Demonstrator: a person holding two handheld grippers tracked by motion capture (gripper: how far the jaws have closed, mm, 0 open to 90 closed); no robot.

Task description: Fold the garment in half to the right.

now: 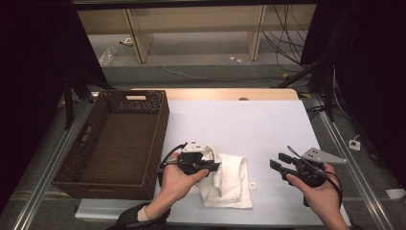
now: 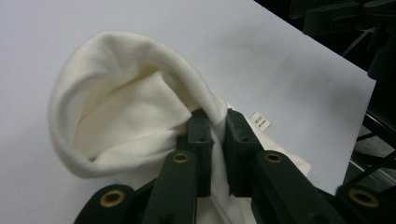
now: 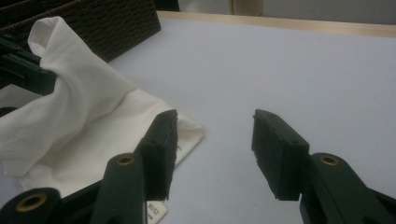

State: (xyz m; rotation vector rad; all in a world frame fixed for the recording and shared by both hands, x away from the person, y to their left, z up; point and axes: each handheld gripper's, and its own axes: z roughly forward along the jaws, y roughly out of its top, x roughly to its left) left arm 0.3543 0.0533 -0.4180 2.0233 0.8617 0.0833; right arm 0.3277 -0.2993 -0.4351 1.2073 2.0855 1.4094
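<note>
White tabletop [image 1: 249,124] under dim light, with dark curtains at both sides and pale wooden shelving behind on a grey floor. Landmark for all places: white cloth [image 1: 229,179], lying half folded on the near part of the tabletop, a little left of centre. Just left of the cloth, at the table's left edge, dark woven basket [image 1: 115,143], rectangular, with a handle slot in its far wall. Beside the cloth's right edge, touching it or nearly so, small white label [image 1: 252,185]. At the cloth's left end, left gripper [image 1: 210,165], held in the left hand [image 1: 177,184], with jaws drawn almost together and pinching a fold of the fabric. From the left gripper view, cloth [image 2: 126,112] lifted into a rounded, open loop above the two black pads [image 2: 201,135], with a thin strip of fabric squeezed between them, and label [image 2: 260,121] just behind on the tabletop. Well to the right of the cloth, right gripper [image 1: 281,165], held in the right hand [image 1: 321,196], clear of the fabric. From the right gripper view, right gripper [image 3: 215,144] with jaws about half apart, bare tabletop in the gap, nothing gripped; cloth [image 3: 84,121] to the left of the left-hand jaw, raised in a peak towards the basket [image 3: 116,23] beyond.
</note>
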